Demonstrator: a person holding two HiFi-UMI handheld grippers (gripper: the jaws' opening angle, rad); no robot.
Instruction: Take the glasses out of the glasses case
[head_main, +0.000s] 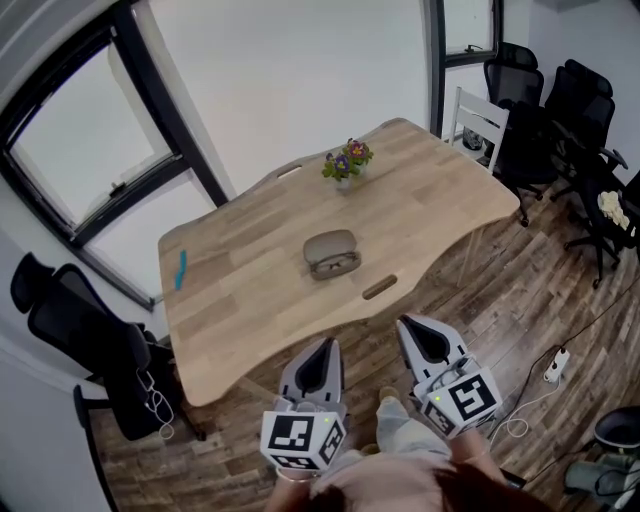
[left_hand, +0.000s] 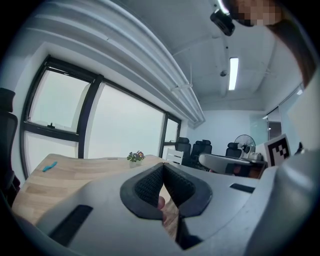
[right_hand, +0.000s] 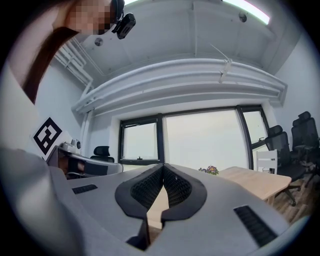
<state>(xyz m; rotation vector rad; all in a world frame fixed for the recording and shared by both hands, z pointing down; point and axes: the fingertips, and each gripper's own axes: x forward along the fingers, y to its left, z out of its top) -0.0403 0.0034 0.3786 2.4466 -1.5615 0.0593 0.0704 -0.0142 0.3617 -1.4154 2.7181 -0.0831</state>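
Observation:
An open grey-brown glasses case (head_main: 332, 253) lies in the middle of the wooden table (head_main: 250, 300), its lid up, with a pair of glasses (head_main: 336, 266) inside. Both grippers hang well short of the table's near edge, over the floor. My left gripper (head_main: 322, 345) is shut and empty, its dark pads (left_hand: 150, 184) meeting at the tips. My right gripper (head_main: 412, 325) is likewise shut with nothing between its pads (right_hand: 176, 187). The case does not show in either gripper view.
A small pot of flowers (head_main: 346, 164) stands at the table's far side and a blue pen (head_main: 181, 269) lies at its left. Black office chairs (head_main: 560, 110) crowd the right, another chair (head_main: 90, 350) stands left. A power strip (head_main: 553, 365) lies on the wood floor.

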